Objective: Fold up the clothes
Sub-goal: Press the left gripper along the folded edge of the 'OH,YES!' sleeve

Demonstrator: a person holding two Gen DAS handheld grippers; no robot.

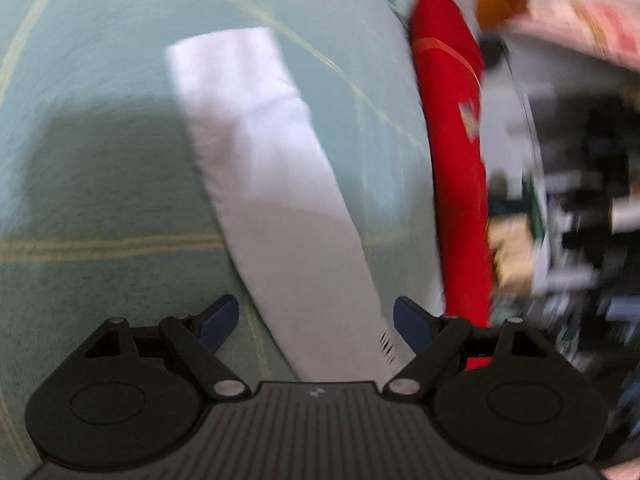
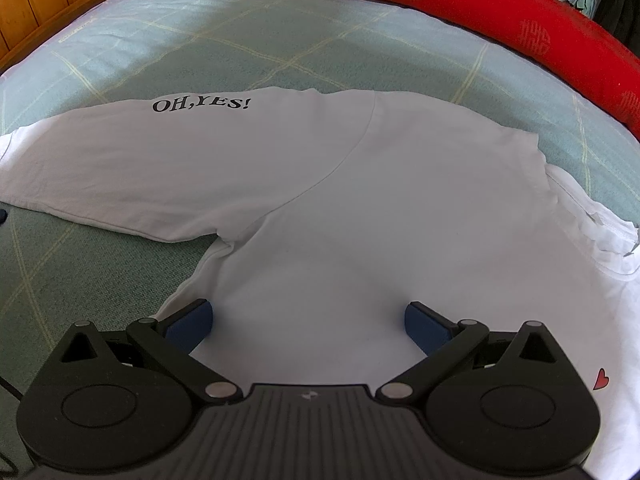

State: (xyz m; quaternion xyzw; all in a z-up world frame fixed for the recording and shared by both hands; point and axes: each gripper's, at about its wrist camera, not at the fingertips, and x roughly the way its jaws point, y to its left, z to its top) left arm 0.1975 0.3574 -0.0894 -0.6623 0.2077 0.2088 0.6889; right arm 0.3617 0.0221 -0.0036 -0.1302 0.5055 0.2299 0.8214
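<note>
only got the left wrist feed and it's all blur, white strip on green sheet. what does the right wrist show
Observer: A white T-shirt spread on the checked sheet, one sleeve stretched out sideways.
Operator: any print on it
Observer: "OH,YES!" in black on that sleeve, and a small red heart low on the body.
Operator: right gripper holding anything
Observer: No. The right gripper is open over the shirt body, nothing pinched.
</note>
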